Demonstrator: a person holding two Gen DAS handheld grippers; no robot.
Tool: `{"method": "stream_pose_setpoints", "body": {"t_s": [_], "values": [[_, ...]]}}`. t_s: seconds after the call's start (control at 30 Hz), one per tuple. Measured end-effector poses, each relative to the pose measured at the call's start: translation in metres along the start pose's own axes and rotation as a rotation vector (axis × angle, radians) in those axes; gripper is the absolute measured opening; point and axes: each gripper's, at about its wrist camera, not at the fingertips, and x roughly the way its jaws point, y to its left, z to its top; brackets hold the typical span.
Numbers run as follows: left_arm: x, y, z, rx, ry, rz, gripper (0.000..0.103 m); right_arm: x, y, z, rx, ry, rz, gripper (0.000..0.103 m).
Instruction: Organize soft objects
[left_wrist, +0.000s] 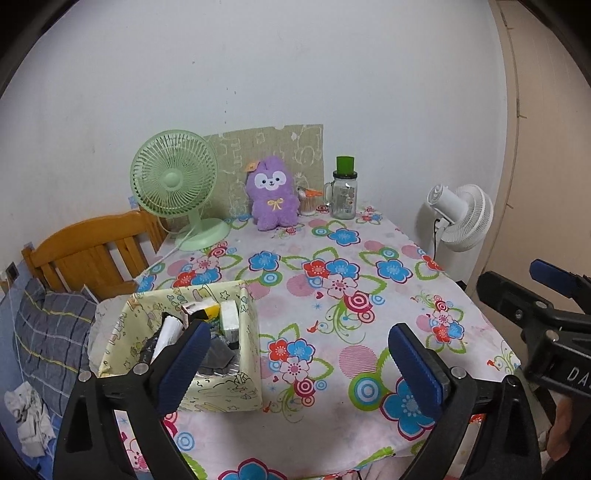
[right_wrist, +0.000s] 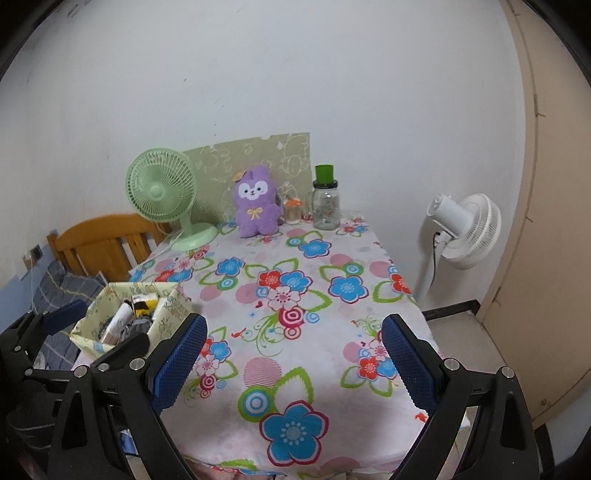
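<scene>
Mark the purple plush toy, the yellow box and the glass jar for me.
purple plush toy (left_wrist: 272, 197), left wrist view, on its belly.
yellow box (left_wrist: 249, 325), left wrist view, on its right wall.
glass jar (right_wrist: 326, 208), right wrist view, on its clear body.

Soft even light, sharp, fisheye-curved edges

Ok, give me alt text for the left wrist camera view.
An open left gripper hovers empty over a flowered tablecloth, beside a yellow box of odds and ends. A purple plush toy sits at the far edge between a green fan and a glass jar; the right gripper shows at right.
</scene>
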Motion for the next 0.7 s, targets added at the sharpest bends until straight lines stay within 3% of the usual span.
{"method": "stream_pose_setpoints", "body": {"t_s": [0.7], "values": [[-0.026, 0.003, -0.002, -0.025, -0.060, 0.021, 0.103, -0.029, -0.002, -0.007, -0.007, -0.077, -0.007, 0.101]]}}
